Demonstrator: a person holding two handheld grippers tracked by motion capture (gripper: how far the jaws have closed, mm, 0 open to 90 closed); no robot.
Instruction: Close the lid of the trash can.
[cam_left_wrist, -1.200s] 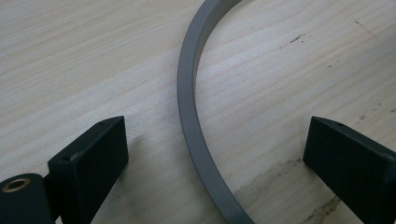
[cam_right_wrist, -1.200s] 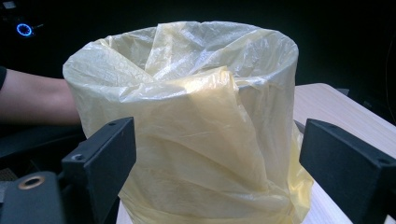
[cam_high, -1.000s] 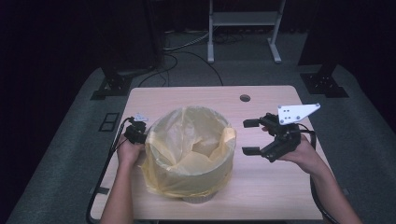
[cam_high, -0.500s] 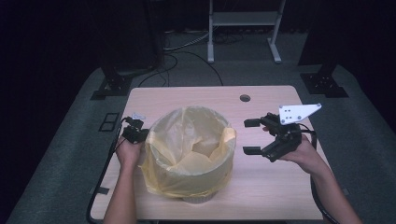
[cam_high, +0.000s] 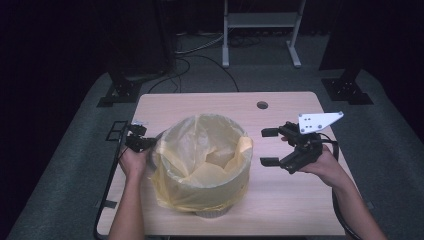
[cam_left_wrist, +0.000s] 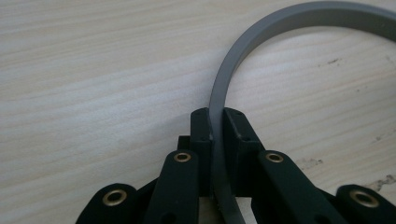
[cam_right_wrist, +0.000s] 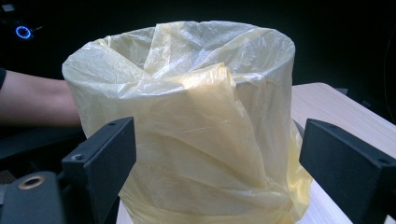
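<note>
Pale woodgrain table (cam_high: 295, 200); crinkled yellow bag (cam_high: 205, 160); left tongs (cam_left_wrist: 213, 130) clamping curved grey ring (cam_left_wrist: 243, 56).

It looked like a recording lab or studio. A lone wooden table (cam_high: 280, 195) stood on grey carpet (cam_high: 75, 190) amid black stands (cam_high: 345, 87), cables (cam_high: 200, 62) and darkness.

Both forearms are bare; a dark sleeve edge shows in the right gripper view. The left tool (cam_left_wrist: 216, 135) is black with 2 flat jaw pads, brass-ringed pivot holes and small screw dimples. The right tool (cam_high: 270, 147) is black, with a grey 3-cornered plate dotted with holes and a trailing black cable.
</note>
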